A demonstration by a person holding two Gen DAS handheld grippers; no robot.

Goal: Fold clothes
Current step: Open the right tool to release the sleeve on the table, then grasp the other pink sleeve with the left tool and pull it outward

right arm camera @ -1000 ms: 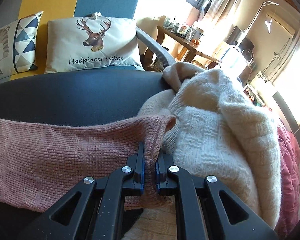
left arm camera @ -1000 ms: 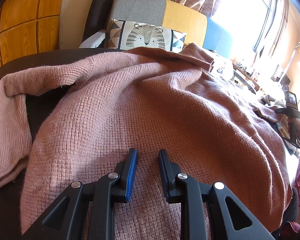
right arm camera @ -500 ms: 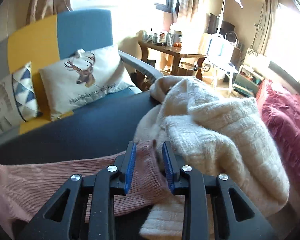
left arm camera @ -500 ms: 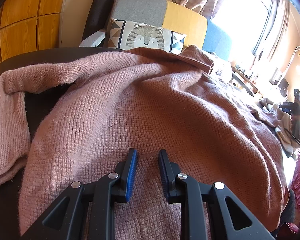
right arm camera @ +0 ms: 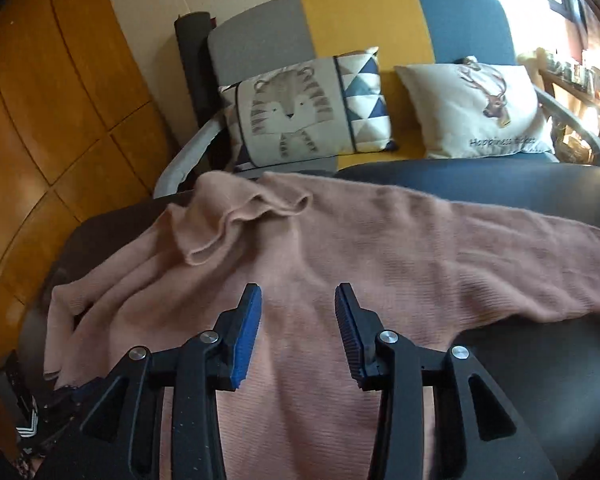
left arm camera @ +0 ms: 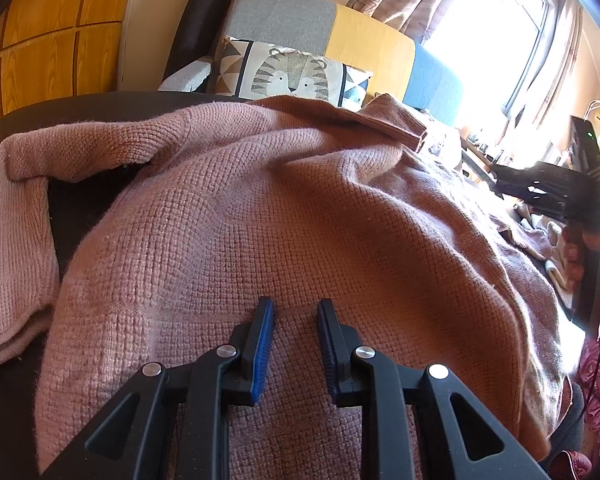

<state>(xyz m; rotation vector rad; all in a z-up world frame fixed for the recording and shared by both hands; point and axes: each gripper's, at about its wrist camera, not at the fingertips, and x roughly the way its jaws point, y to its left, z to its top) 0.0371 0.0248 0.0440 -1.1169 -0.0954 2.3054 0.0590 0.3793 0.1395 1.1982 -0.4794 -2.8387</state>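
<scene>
A pink knit sweater (left arm camera: 300, 200) lies spread over a dark round table (right arm camera: 540, 380). In the right wrist view its collar (right arm camera: 240, 216) is bunched toward the sofa. One sleeve (right arm camera: 540, 272) stretches out to the right, and the other (right arm camera: 80, 300) is crumpled at the left. My left gripper (left arm camera: 296, 312) is low over the sweater's body near the hem, open by a narrow gap with nothing pinched. My right gripper (right arm camera: 298, 296) hovers above the middle of the sweater, open wide and empty. It also shows as a dark blur at the right of the left wrist view (left arm camera: 548, 192).
Behind the table stands a grey, yellow and blue sofa (right arm camera: 360, 20) with a tiger cushion (right arm camera: 300, 112) and a deer cushion (right arm camera: 476, 112). Wooden wall panels (right arm camera: 60, 120) are at the left. Cream knitwear (left arm camera: 556, 240) and dark red fabric (left arm camera: 596, 380) lie at the table's right.
My right gripper let go of the pink sleeve's cuff, opened wide and swung away from the cream knitwear to above the sweater's body. My left gripper stayed put.
</scene>
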